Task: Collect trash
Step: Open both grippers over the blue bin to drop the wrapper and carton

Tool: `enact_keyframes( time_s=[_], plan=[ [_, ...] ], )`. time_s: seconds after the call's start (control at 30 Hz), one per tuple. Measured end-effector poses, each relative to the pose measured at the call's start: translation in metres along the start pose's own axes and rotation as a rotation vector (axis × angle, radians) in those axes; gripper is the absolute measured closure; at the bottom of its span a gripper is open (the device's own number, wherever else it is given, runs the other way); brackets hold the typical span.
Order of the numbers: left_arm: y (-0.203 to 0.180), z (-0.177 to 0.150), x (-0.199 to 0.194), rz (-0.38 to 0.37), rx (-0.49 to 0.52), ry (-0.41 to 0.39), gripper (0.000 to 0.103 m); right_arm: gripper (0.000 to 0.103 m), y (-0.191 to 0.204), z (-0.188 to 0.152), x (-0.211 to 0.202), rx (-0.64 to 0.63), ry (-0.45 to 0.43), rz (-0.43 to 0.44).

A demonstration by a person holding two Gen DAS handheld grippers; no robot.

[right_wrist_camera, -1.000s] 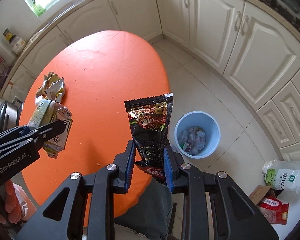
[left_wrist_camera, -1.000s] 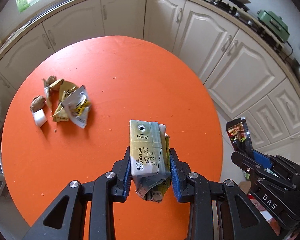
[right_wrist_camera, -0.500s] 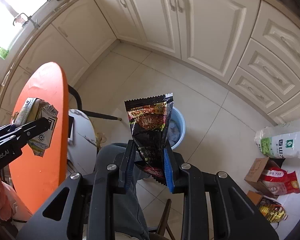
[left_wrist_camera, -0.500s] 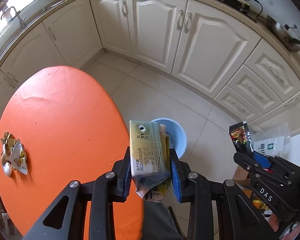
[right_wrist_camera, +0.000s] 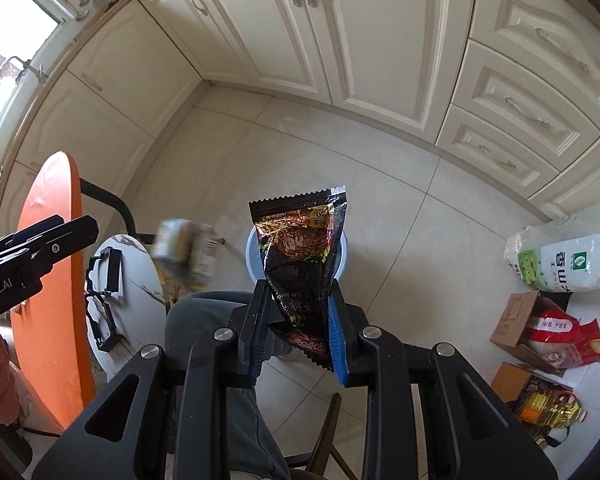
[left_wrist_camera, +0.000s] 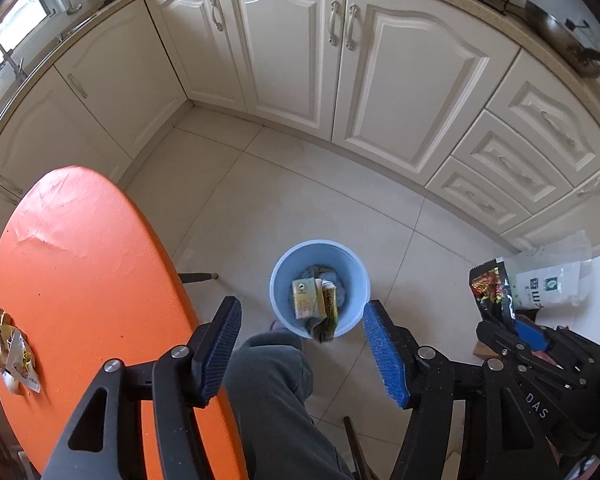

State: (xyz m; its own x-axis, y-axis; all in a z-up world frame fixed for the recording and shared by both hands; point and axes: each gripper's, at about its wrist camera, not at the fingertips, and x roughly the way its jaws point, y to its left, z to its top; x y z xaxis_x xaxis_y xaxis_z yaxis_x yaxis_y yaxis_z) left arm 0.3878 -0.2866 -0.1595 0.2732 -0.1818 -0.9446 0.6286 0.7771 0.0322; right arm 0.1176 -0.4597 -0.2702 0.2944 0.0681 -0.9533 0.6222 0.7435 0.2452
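Carton (right_wrist_camera: 184, 254) is a motion-blurred smear in the right wrist view. Blue bin (left_wrist_camera: 278, 280) on the floor holds crumpled trash, contents otherwise unclear. Left gripper (left_wrist_camera: 302, 344) has just been opening, nothing between its jaws; carton is clear of them, over the bin. Right gripper (right_wrist_camera: 298, 334) pinches a black snack wrapper (right_wrist_camera: 300, 248).

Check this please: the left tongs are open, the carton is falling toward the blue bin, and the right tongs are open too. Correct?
Not quite. The right tongs are shut on the black wrapper, as the right wrist view shows. The rest holds: the left tongs have just been opening with nothing between them, and the carton drops toward the blue bin.
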Motion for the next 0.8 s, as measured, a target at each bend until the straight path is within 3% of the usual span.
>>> enact_keyframes(
  time_s=[0.37,0.4,0.47,0.5,0.53,0.6,0.8],
  plan=[
    [0.025,0.001,0.006,0.041,-0.071,0.005,0.044,0.073,0.049,0.020,0.023,-0.098,0.030,0.024],
    [0.030,0.000,0.005,0.047,-0.082,0.003,0.043,0.069,0.056,0.023,0.023,-0.111,0.026,0.031],
    [0.042,-0.003,0.000,0.053,-0.102,0.000,0.044,0.047,0.066,0.027,0.021,-0.118,0.012,0.038],
    [0.046,-0.004,-0.001,0.057,-0.112,-0.003,0.044,0.026,0.070,0.029,0.020,-0.116,0.001,0.039],
    [0.050,-0.006,-0.002,0.061,-0.119,-0.004,0.044,0.018,0.072,0.029,0.018,-0.116,-0.020,0.036],
    [0.057,-0.012,-0.007,0.062,-0.125,-0.008,0.043,0.017,0.078,0.029,0.015,-0.119,-0.052,0.027],
    [0.069,-0.029,-0.020,0.057,-0.133,-0.015,0.044,0.018,0.087,0.028,0.019,-0.127,-0.023,0.030]
  ],
)
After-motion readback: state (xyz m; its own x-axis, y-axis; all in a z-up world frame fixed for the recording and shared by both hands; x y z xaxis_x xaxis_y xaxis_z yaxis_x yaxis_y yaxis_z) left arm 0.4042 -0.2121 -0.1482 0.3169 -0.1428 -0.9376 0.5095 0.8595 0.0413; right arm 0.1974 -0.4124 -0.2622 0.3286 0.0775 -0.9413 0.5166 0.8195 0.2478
